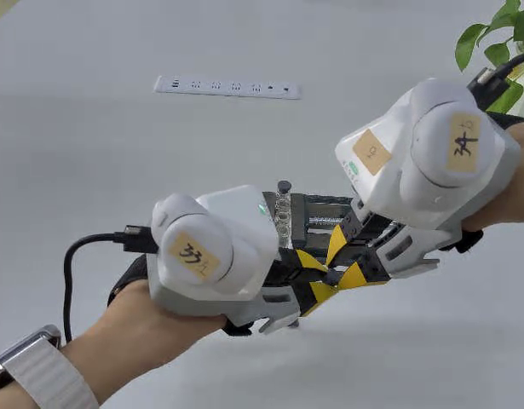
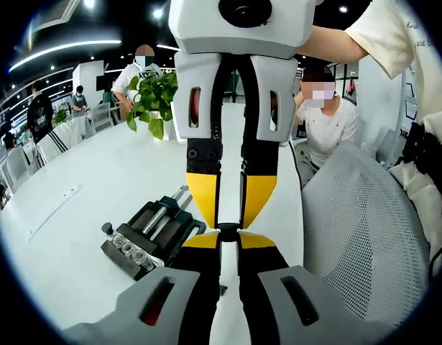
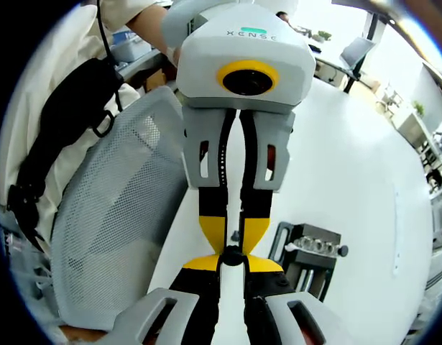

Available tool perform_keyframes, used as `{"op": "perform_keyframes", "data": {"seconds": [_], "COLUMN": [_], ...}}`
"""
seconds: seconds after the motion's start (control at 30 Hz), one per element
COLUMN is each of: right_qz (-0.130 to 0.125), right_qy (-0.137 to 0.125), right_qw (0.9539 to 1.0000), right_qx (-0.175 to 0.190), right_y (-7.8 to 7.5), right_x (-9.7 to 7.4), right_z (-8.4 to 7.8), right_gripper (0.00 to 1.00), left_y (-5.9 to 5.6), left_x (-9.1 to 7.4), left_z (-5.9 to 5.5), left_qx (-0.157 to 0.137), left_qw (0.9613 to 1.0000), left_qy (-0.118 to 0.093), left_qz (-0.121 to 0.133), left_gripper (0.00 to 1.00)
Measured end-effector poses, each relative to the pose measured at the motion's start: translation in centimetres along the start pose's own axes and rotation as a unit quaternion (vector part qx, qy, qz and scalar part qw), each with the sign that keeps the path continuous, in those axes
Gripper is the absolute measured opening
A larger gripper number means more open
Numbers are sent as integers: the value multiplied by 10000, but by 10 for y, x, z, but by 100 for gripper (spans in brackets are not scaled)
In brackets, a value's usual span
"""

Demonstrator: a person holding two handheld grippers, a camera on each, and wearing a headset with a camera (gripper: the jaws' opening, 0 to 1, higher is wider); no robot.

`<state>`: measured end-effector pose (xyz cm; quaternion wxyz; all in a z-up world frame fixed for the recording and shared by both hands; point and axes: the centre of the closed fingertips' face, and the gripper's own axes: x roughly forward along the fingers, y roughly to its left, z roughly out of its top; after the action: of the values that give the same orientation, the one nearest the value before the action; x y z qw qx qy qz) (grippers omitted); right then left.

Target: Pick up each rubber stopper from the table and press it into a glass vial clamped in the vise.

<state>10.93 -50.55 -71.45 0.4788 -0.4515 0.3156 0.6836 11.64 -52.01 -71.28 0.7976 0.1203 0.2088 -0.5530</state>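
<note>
Both grippers meet tip to tip just above the table, in front of the black vise. A small dark rubber stopper sits where the yellow fingertips touch. My right gripper looks shut on it. My left gripper is shut too, with its tips against the same stopper. The vise clamps a row of glass vials. The end vial carries a dark stopper. From the right gripper view the vise and the vials lie to the right of the tips.
A white power strip lies far across the table. A potted plant stands at the right edge. A black cable trails from the left gripper. A grey mesh chair and seated people are beside the table.
</note>
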Motion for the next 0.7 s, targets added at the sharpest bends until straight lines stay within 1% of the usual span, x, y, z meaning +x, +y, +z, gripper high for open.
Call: {"op": "perform_keyframes", "data": {"seconds": [0.13,0.2,0.23,0.3,0.33,0.4,0.5,0.57,0.6,0.7], "right_qz": [-13,-25,-71,-167,-164,-110,-247,-251,-240,-236], "right_qy": [-57,-103,-139,-117,-128,-343,-372,-457,-498,-531], "right_qw": [10000,9999,9999,9998,9998,9993,9990,9985,9983,9981], "right_qx": [-48,-66,-60,-39,-27,126,89,142,195,206], "right_y": [0,-1,-2,-7,-7,-6,-10,-11,-10,-9], "right_x": [-2,-4,-5,-8,-10,-13,-20,-23,-24,-26], "right_z": [2,2,3,1,0,4,4,5,6,6], "right_gripper": [7,8,9,17,18,14,12,9,9,9], "left_y": [1,1,2,3,4,7,8,9,9,10], "left_x": [-2,-3,-3,-4,-5,-6,-7,-8,-8,-9], "left_z": [1,3,4,8,9,11,12,13,14,16], "left_qx": [43,-20,-39,-73,-68,-36,-83,-73,-86,-227], "left_qw": [9999,9999,9998,9996,9994,9990,9985,9982,9980,9968], "left_qy": [-91,-164,-191,-282,-313,-399,-484,-531,-564,-686], "left_qz": [23,37,41,65,91,187,237,272,282,327], "left_gripper": [4,4,4,4,4,4,4,4,4,4]}}
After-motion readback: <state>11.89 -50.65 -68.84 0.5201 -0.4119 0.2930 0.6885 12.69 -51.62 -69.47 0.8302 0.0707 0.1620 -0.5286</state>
